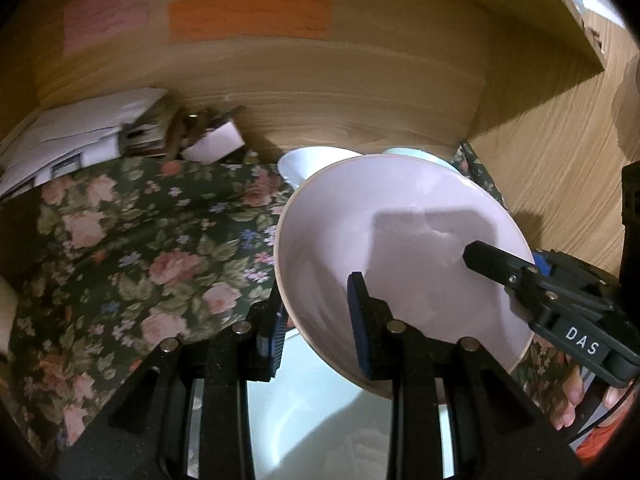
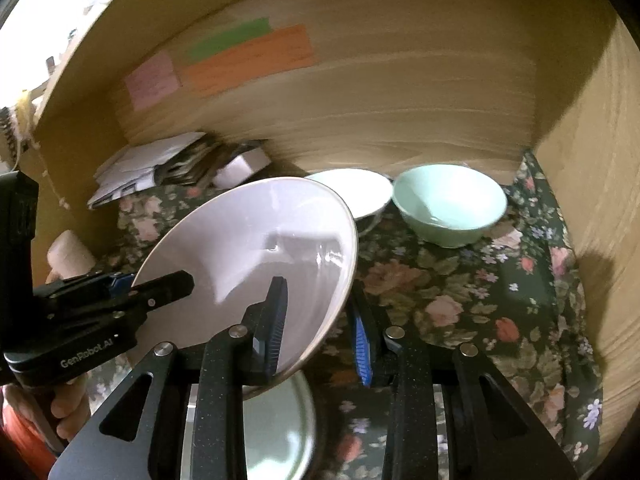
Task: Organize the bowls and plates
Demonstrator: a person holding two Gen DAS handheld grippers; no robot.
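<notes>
I hold a pink bowl (image 1: 400, 248) tilted in the air, my left tool (image 1: 320, 320) and right tool (image 2: 320, 316) each clamped on its rim. Below sits a pale green plate (image 2: 276, 432). A white bowl (image 2: 352, 190) and green bowl (image 2: 448, 204) wait unstacked at the back of the floral counter (image 2: 460, 300)

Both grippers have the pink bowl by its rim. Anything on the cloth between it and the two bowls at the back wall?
Nothing visible. The pink bowl is tilted above a pale green plate, and the floral cloth leading to the white bowl and green bowl looks bare. Papers lie off to the left.
</notes>
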